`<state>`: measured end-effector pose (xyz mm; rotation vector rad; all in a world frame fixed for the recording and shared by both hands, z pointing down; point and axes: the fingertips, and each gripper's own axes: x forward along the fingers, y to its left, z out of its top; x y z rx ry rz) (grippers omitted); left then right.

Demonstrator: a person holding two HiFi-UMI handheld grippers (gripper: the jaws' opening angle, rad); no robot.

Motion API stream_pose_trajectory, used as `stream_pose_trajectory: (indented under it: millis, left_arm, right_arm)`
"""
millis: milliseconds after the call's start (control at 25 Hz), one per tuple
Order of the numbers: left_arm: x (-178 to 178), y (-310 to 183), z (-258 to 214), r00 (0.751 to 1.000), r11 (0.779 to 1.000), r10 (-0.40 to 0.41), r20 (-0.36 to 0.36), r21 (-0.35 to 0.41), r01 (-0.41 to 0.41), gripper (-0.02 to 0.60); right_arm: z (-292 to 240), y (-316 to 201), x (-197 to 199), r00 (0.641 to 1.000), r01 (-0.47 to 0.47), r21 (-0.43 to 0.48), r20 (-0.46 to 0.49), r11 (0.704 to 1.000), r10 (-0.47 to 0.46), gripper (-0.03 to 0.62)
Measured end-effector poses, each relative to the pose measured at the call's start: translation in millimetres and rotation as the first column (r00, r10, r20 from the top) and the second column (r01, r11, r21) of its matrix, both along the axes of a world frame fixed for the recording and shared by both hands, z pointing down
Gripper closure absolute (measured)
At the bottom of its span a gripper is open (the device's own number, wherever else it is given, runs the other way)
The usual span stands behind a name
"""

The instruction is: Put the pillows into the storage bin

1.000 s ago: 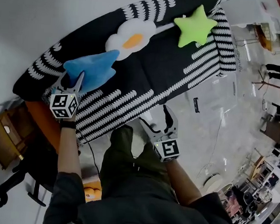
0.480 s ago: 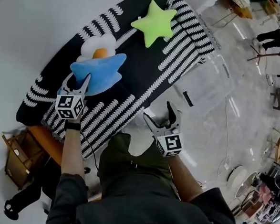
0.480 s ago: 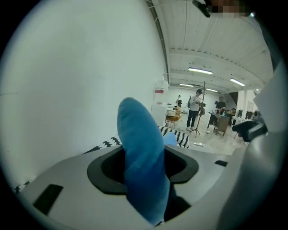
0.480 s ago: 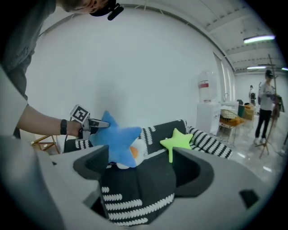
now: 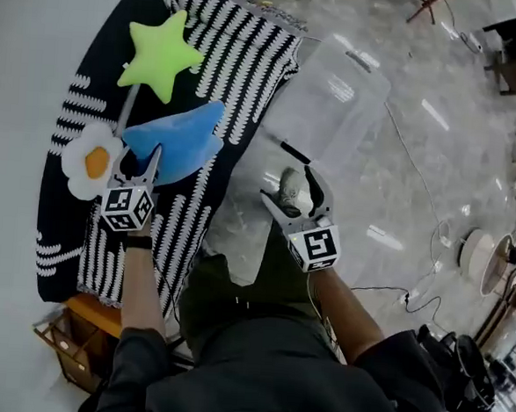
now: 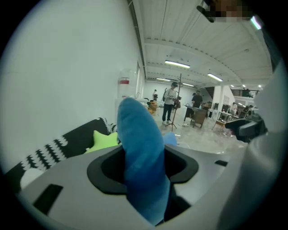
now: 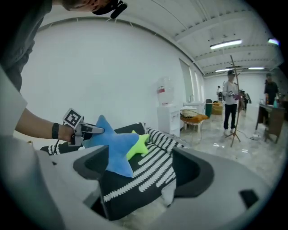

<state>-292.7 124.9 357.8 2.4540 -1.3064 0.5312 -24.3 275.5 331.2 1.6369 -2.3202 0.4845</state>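
A blue star pillow (image 5: 182,136) hangs over the edge of the black-and-white striped sofa (image 5: 251,51), with my left gripper (image 5: 142,156) shut on one of its points. In the left gripper view the blue pillow (image 6: 140,148) fills the gap between the jaws. A green star pillow (image 5: 158,55) and a fried-egg pillow (image 5: 89,161) lie on the sofa. The clear storage bin (image 5: 373,77) stands on the floor right of the sofa. My right gripper (image 5: 288,185) is open and holds nothing, low over the floor near the bin. The right gripper view shows the blue pillow (image 7: 114,146) and the green pillow (image 7: 139,143).
A cable (image 5: 412,172) runs over the grey floor right of the bin, by a round white object (image 5: 475,255). A wooden crate (image 5: 75,360) stands at the sofa's near end. People (image 7: 231,101) stand far off; a white dispenser (image 7: 166,112) is against the wall.
Both grippers have swung along the sofa toward its end by the clear bin. The blue pillow has come up off the seat in the left gripper. The right gripper stays open.
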Motion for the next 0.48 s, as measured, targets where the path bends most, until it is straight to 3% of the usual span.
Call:
stream_pose_trajectory:
  millis: [200,360,480]
  left_arm:
    - [169.0,-23.3,32.4,0.980,0.980,0.198,-0.003,-0.034,-0.198,0.353]
    - [288.4,-25.3,61.4,0.938,0.936,0.345,-0.010,-0.071,-0.345,0.351]
    - [358.7,-26.3,88.7,0.904,0.901,0.427,-0.008,-0.086,-0.426,0.350]
  right_arm:
    - [27.5,17.5,127.9,0.979,-0.205,-0.038,0.006,0.978,0.206,0.152]
    - [48.6,41.8,206.7,0.938,-0.344,-0.076,0.004,0.936,0.346,0.152]
    - [71.8,54.0,250.1,0.912,-0.407,-0.105,0.004,0.907,0.410,0.152]
